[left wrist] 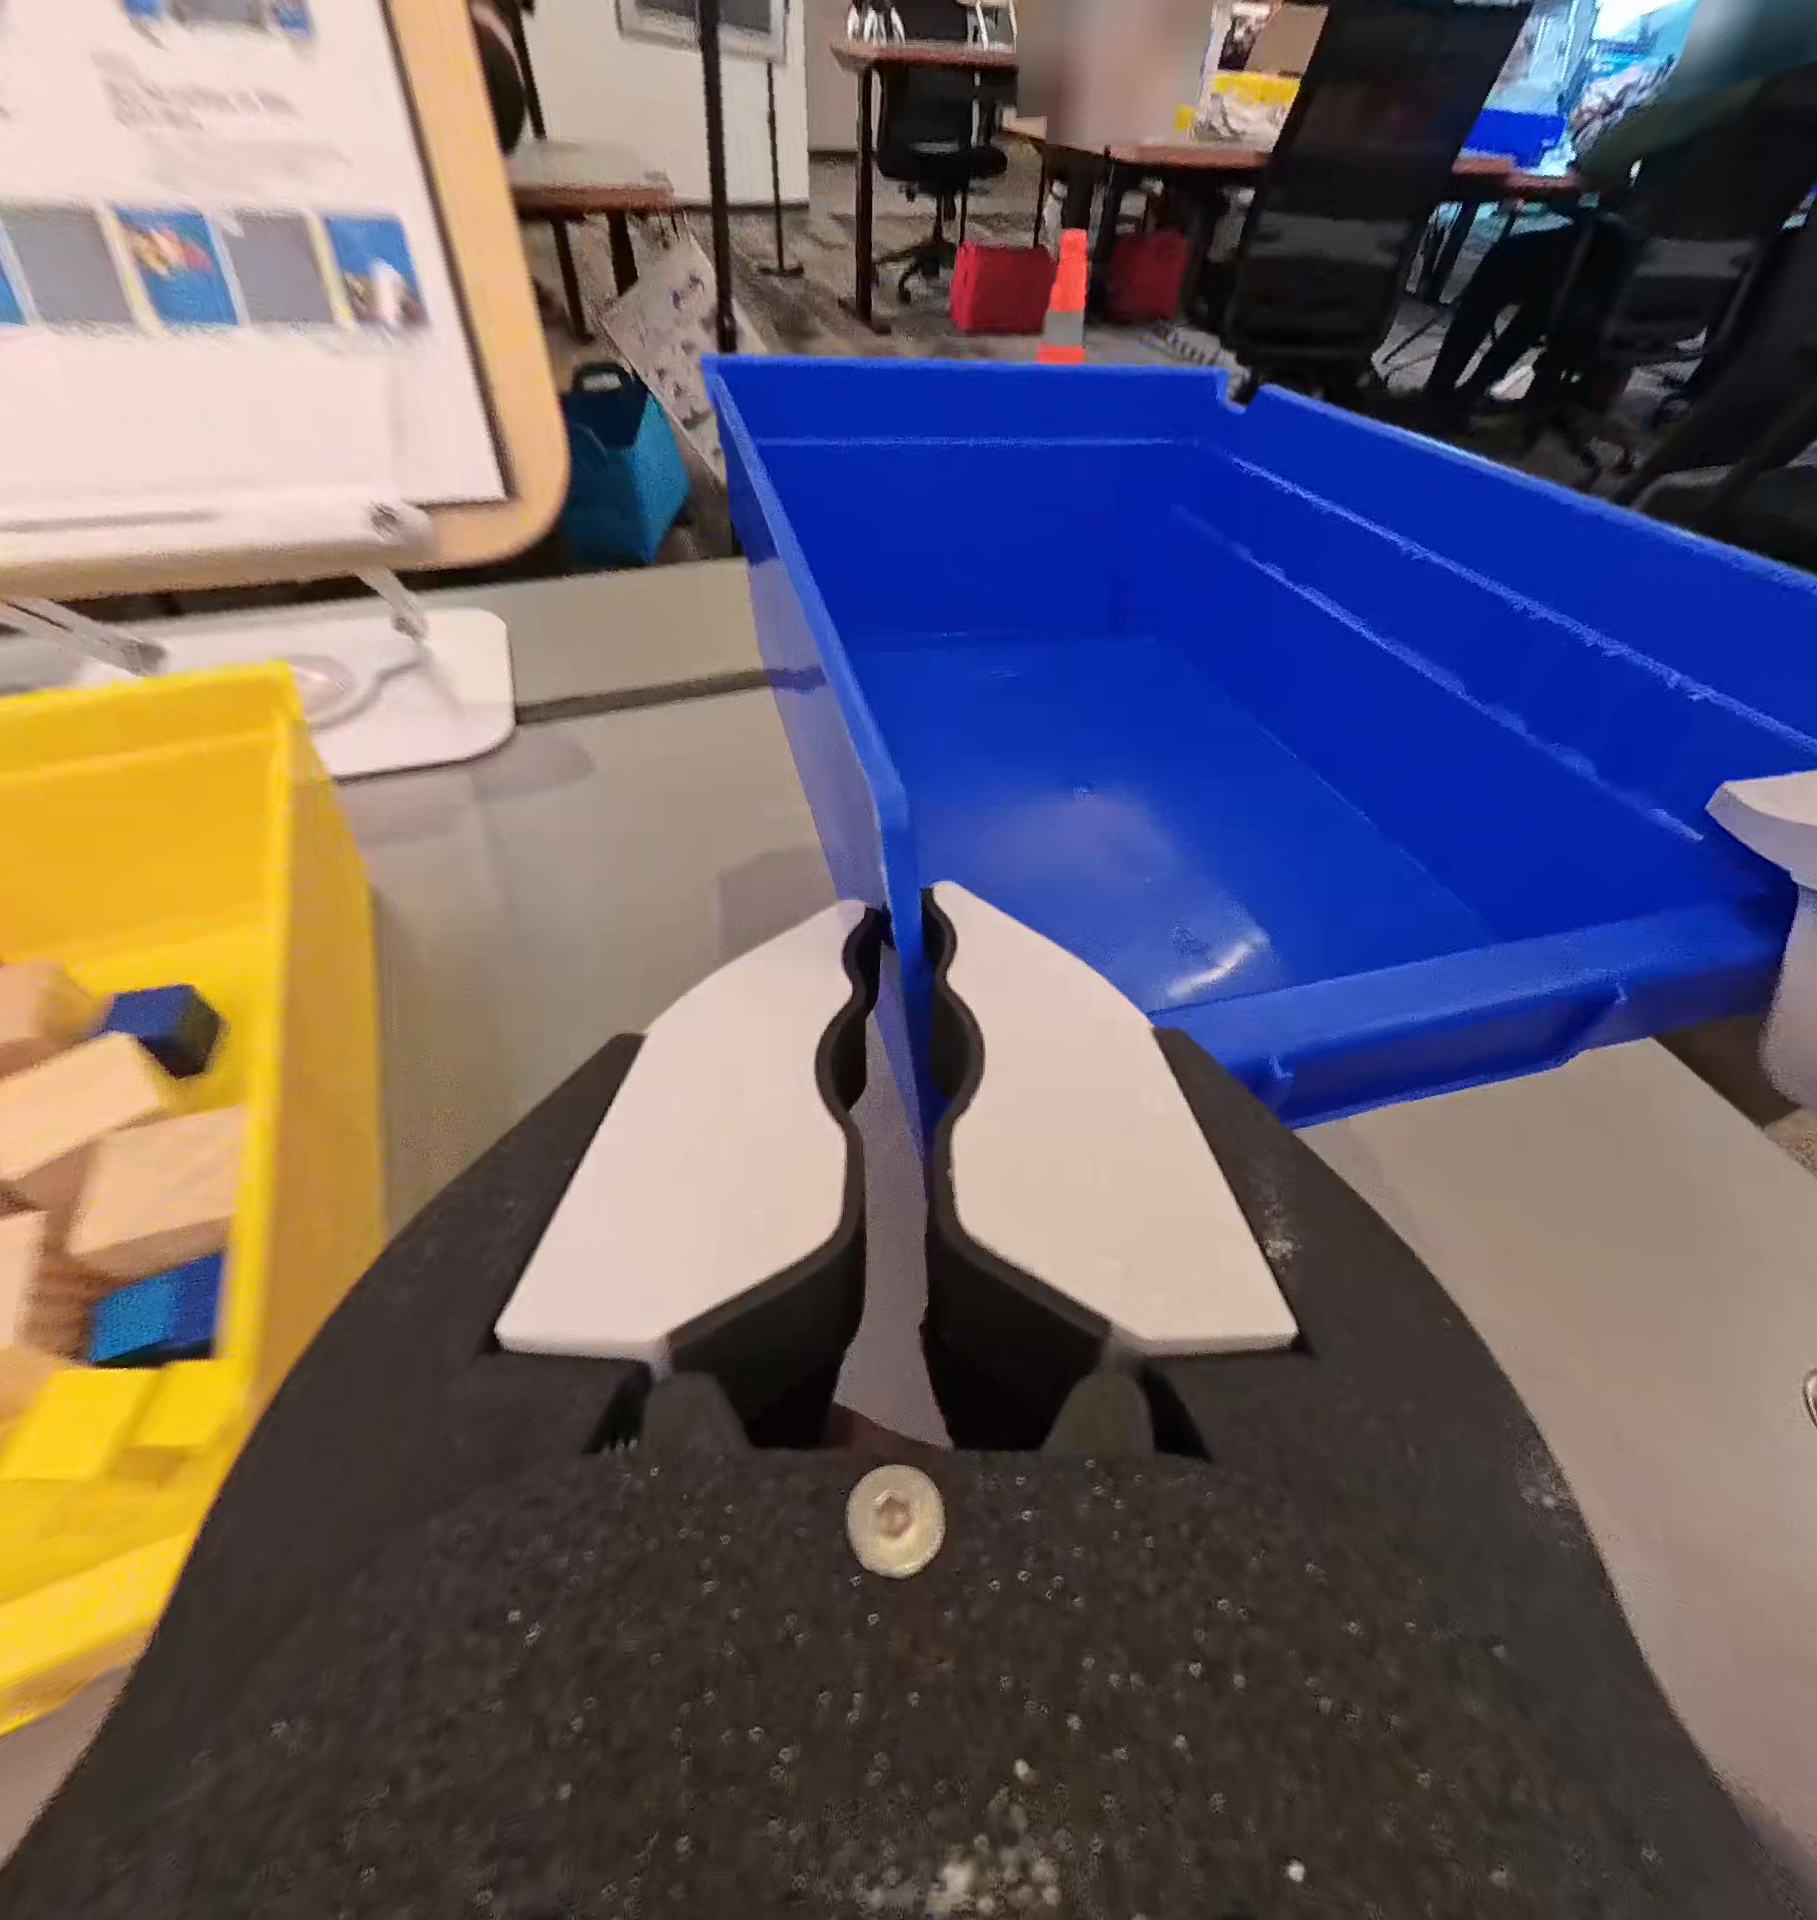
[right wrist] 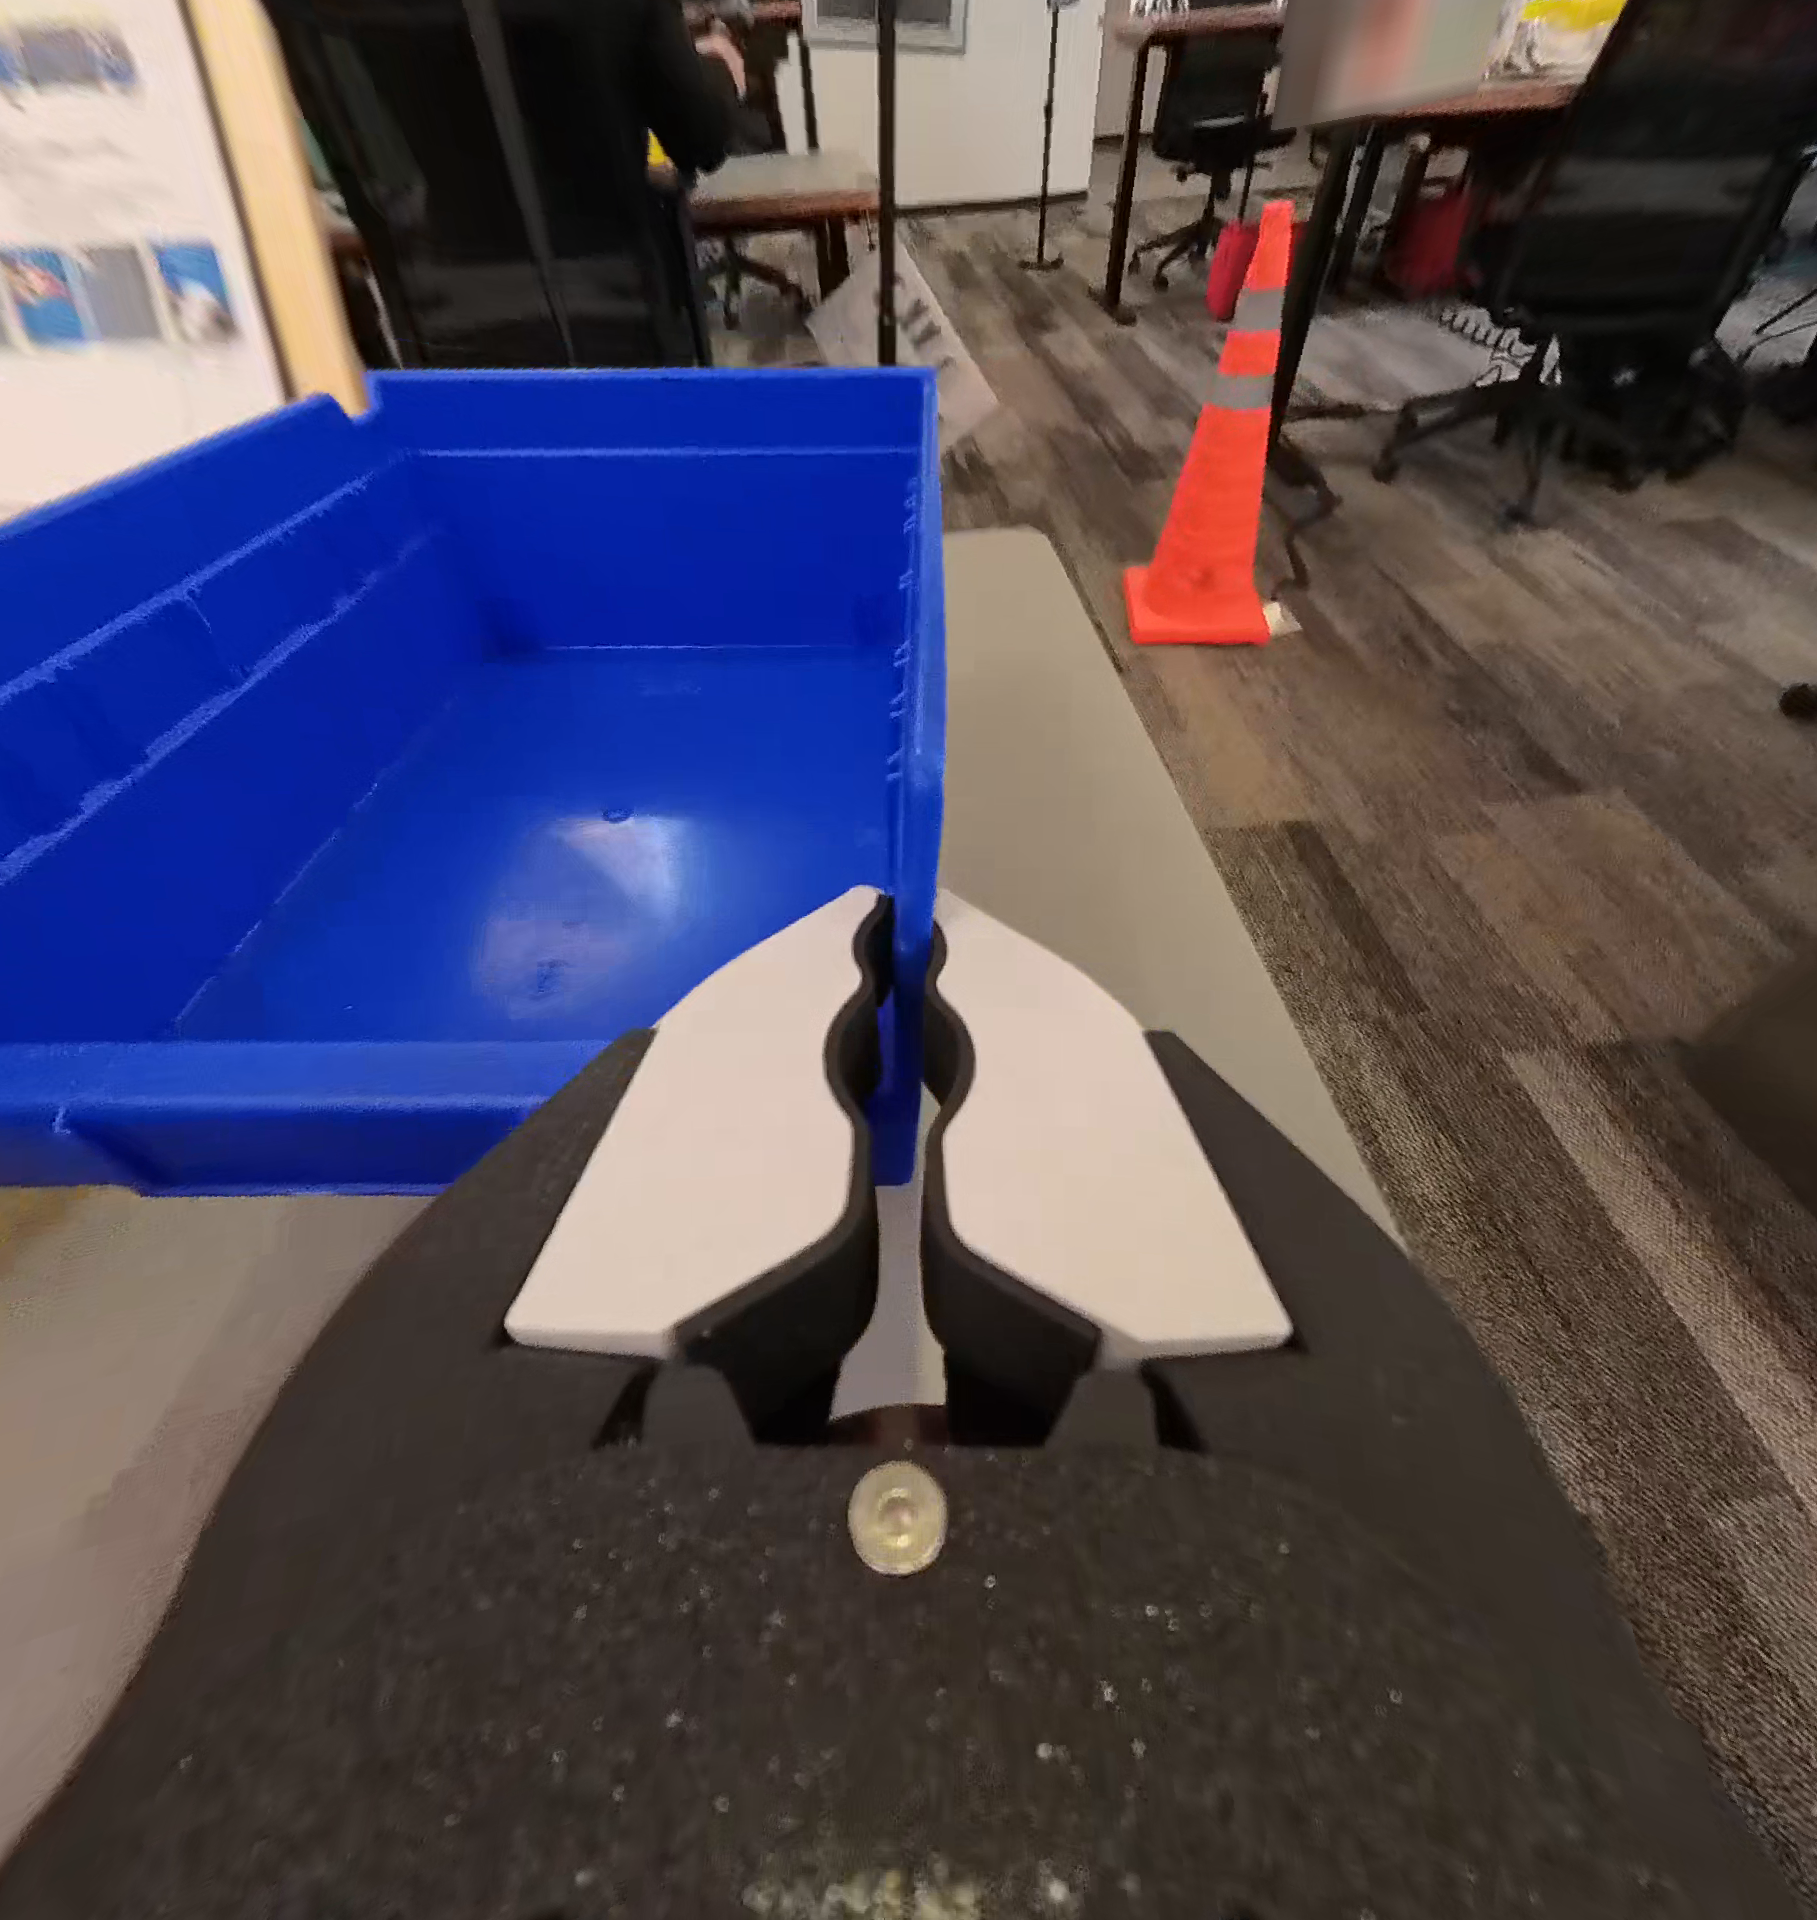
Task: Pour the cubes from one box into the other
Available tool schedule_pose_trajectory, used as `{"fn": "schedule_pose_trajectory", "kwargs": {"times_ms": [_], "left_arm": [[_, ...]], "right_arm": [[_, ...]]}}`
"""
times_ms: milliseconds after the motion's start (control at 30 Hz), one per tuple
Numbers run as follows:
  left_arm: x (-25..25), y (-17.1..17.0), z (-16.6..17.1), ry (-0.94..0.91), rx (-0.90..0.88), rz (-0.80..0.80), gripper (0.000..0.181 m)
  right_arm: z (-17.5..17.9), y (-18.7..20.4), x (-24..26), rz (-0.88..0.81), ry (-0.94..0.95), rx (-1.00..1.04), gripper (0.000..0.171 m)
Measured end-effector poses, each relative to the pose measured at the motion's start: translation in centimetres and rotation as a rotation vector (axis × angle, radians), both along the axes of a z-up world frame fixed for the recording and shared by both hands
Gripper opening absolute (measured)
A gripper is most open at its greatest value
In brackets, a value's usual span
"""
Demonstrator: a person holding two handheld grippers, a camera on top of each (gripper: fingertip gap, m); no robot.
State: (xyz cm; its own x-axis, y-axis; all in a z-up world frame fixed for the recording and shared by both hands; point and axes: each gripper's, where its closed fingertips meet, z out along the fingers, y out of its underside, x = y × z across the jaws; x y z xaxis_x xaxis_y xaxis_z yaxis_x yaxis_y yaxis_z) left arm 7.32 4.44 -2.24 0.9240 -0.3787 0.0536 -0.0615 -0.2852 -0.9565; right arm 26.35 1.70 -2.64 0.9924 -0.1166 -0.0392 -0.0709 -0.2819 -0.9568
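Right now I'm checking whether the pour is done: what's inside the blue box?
Nothing: the blue box shows only its bare floor in both views. The cubes lie in the yellow box. The gripper fingers hide only the near corners.

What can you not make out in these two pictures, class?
- Yellow box, left wrist view: cut off by the left edge, so the cubes cannot be counted.
- Right gripper, left wrist view: mostly cut off by the right edge.
- Board: print blurred.
- Blue box underside: hidden in both views.
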Motion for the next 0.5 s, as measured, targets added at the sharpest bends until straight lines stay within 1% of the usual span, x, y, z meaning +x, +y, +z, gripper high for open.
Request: {"fn": "schedule_pose_trajectory", "kwargs": {"times_ms": [100, 200, 300, 367, 400, 433, 467, 500], "left_arm": [[1.3, 0.8, -3.3, 0.005, -0.029, 0.015, 0.006], [1.2, 1.1, -5.7, 0.021, -0.024, 0.047, 0.005], [1.0, 1.1, -7.5, 0.021, -0.047, 0.045, 0.006], [0.8, 1.0, -8.1, -0.003, -0.062, 0.046, 0.006], [0.9, 0.7, -8.7, -0.024, -0.106, 0.038, 0.007], [1.3, 0.2, -9.4, -0.043, -0.160, 0.010, 0.010], [2.0, -0.4, -10.1, -0.059, -0.213, -0.036, 0.018], [2.4, -1.0, -10.7, -0.069, -0.249, -0.077, 0.023]], "right_arm": [[-3.2, 0.6, 1.2, 0.023, -0.017, -0.010, 0.002], [-5.7, 1.4, 1.2, 0.041, -0.021, -0.025, 0.002], [-7.0, 2.0, 1.1, 0.062, -0.026, -0.053, 0.002], [-7.6, 1.9, 0.9, 0.074, -0.030, -0.077, 0.002], [-8.4, 1.6, 0.9, 0.086, -0.046, -0.128, 0.004], [-9.3, 1.3, 0.6, 0.113, -0.048, -0.173, 0.015], [-10.2, 1.1, 0.5, 0.120, -0.029, -0.208, 0.026], [-11.4, 0.9, 0.8, 0.093, 0.004, -0.257, 0.031]]}}
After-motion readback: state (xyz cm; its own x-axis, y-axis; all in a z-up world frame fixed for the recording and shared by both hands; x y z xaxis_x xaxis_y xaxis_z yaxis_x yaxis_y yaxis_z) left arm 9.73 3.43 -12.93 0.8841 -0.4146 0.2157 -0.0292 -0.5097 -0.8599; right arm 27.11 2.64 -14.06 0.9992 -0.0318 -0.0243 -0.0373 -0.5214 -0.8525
